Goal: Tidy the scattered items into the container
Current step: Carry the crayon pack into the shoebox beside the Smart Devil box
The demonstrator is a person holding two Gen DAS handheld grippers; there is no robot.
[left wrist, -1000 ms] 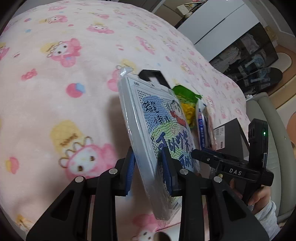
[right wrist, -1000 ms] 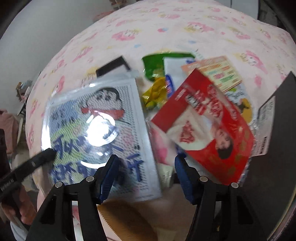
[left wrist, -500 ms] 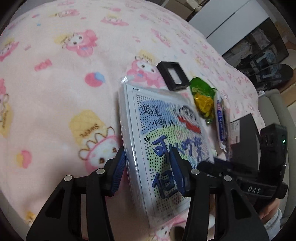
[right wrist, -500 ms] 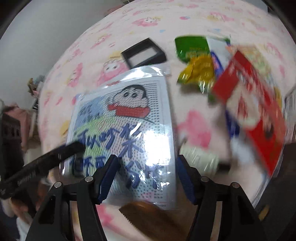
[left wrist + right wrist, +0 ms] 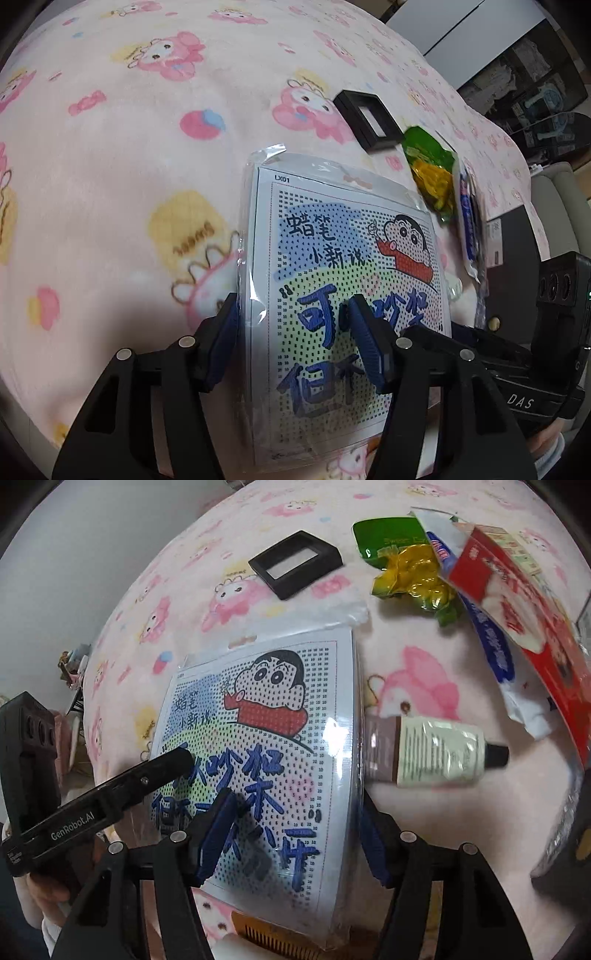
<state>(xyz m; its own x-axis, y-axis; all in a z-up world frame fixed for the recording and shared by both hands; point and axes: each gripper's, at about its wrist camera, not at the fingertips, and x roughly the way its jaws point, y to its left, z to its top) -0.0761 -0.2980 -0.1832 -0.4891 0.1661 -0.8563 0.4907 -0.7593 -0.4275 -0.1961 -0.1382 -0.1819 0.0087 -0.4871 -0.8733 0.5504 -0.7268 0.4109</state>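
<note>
A flat cartoon picture pack in clear plastic [image 5: 354,280] lies on the pink blanket [image 5: 129,155]; it also shows in the right wrist view [image 5: 266,746]. My left gripper [image 5: 291,336] is open, its fingers straddling the pack's left edge. My right gripper [image 5: 291,834] is open over the pack's near edge. A black frame [image 5: 295,563], a green and yellow snack bag [image 5: 406,568], a red packet [image 5: 524,613], a blue and white sachet [image 5: 495,646] and a cream tube [image 5: 432,753] lie scattered beyond. The black container [image 5: 513,240] sits at the right edge.
A wooden comb [image 5: 277,936] peeks out under the pack's near edge. A chair [image 5: 557,206] and dark shelves [image 5: 528,85] stand beyond the bed's right side. A white wall [image 5: 92,535] is on the far left.
The pack was held upright in my left gripper; it has tipped flat onto the blanket and the left fingers have opened. The right view swung left, uncovering the cream tube.
</note>
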